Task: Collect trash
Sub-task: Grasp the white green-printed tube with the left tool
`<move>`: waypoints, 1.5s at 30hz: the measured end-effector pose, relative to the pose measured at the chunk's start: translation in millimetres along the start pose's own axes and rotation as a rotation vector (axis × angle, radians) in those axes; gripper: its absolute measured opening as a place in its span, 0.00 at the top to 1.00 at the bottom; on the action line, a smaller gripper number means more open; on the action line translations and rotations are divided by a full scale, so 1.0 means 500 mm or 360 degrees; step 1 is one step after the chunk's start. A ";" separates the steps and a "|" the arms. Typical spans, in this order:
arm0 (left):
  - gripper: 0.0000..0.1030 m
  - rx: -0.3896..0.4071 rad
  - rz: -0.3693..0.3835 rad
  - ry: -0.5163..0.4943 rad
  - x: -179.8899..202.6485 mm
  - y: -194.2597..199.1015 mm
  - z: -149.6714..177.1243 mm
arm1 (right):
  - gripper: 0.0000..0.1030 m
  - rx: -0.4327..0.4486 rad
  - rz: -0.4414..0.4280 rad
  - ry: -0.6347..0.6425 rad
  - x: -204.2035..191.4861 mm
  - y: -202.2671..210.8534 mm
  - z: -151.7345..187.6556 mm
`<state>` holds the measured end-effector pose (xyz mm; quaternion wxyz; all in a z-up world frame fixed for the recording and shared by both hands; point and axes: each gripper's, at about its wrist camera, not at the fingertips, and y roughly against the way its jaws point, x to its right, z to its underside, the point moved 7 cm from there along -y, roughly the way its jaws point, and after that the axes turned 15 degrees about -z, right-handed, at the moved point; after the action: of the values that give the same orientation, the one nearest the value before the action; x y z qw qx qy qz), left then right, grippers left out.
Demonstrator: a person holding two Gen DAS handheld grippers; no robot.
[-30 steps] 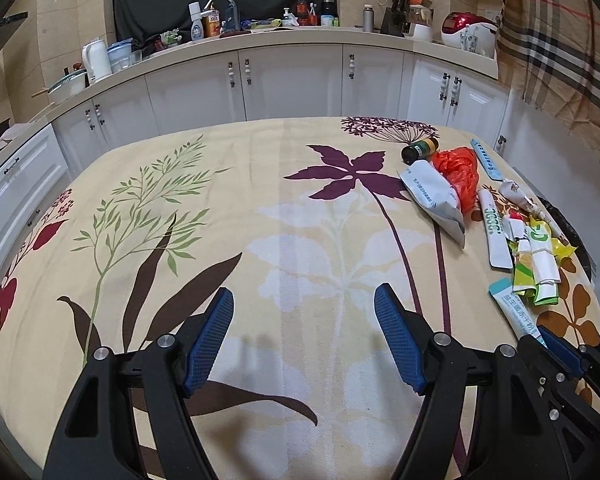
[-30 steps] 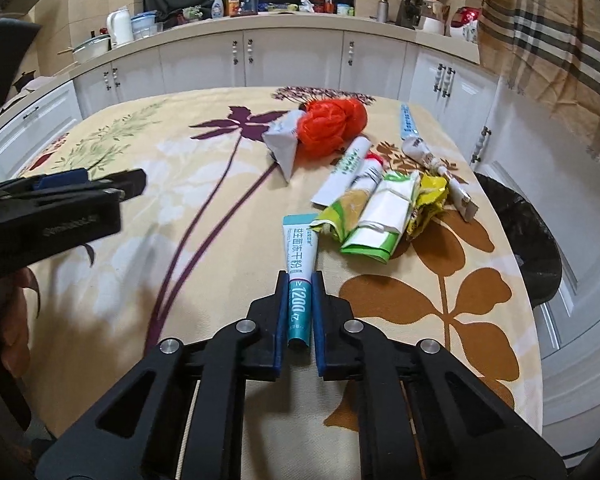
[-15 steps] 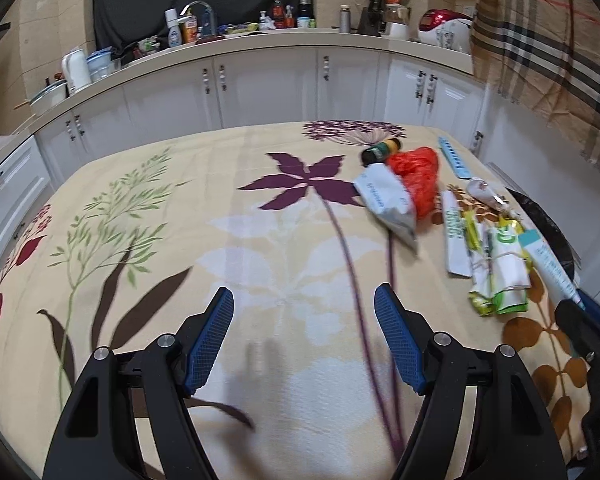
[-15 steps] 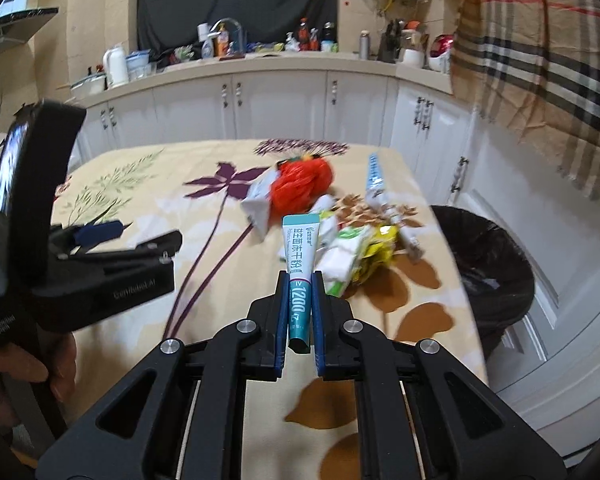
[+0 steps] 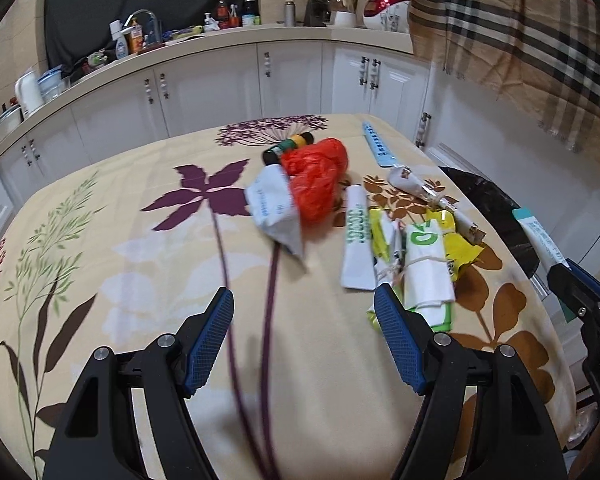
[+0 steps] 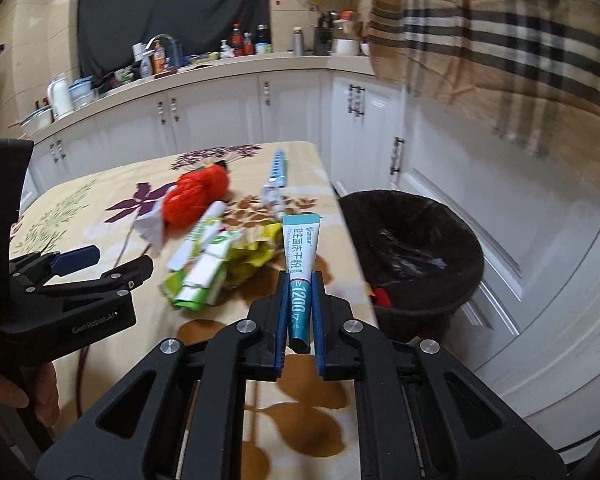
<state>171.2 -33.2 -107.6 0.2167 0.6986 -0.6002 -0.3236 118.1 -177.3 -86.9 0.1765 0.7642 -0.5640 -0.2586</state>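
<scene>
My right gripper (image 6: 300, 278) is shut on a teal and white sachet (image 6: 301, 240), which it holds in the air beside the table's right edge, with the black-lined trash bin (image 6: 412, 256) just right of it. From the left wrist view that sachet (image 5: 540, 236) shows at the far right. My left gripper (image 5: 304, 312) is open and empty above the tablecloth, with its right finger close to a bundle of green, white and yellow wrappers (image 5: 424, 264). Beyond lie a white tube (image 5: 358, 240), a red plastic bag (image 5: 320, 184) and a white packet (image 5: 276, 208).
The table (image 5: 140, 260) wears a cream floral cloth. Further back lie a dark bottle (image 5: 288, 146), a blue strip (image 5: 376, 144) and a thin white tube (image 5: 420, 188). White cabinets (image 5: 292, 80) and a cluttered counter run behind. A plaid cloth (image 6: 500, 60) hangs at the right. A hand (image 6: 20, 392) holds the left gripper.
The right gripper lifted the sachet off the table and carried it right, towards the bin. The left gripper moved right across the cloth, closer to the wrapper pile, still open.
</scene>
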 end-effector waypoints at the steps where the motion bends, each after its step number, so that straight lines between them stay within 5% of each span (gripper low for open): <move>1: 0.34 -0.0005 -0.0001 -0.0005 0.006 -0.006 -0.005 | 0.90 0.0004 0.0006 -0.0016 0.012 0.000 0.000; 21: 0.46 -0.0097 -0.0015 -0.0121 0.059 -0.088 -0.049 | 0.90 -0.0004 0.0022 -0.0143 0.113 -0.040 -0.016; 29: 0.78 -0.0110 0.0047 -0.0149 0.074 -0.089 -0.049 | 0.90 -0.0020 0.0000 -0.0158 0.120 -0.048 -0.017; 45: 0.79 -0.0027 0.0063 -0.0105 0.056 -0.039 -0.049 | 0.90 0.0016 0.0045 -0.0144 0.135 -0.037 -0.028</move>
<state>204.3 -59.0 -109.6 0.2089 0.6736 -0.6181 -0.3471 156.1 -236.2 -99.1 0.1504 0.7446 -0.5833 -0.2876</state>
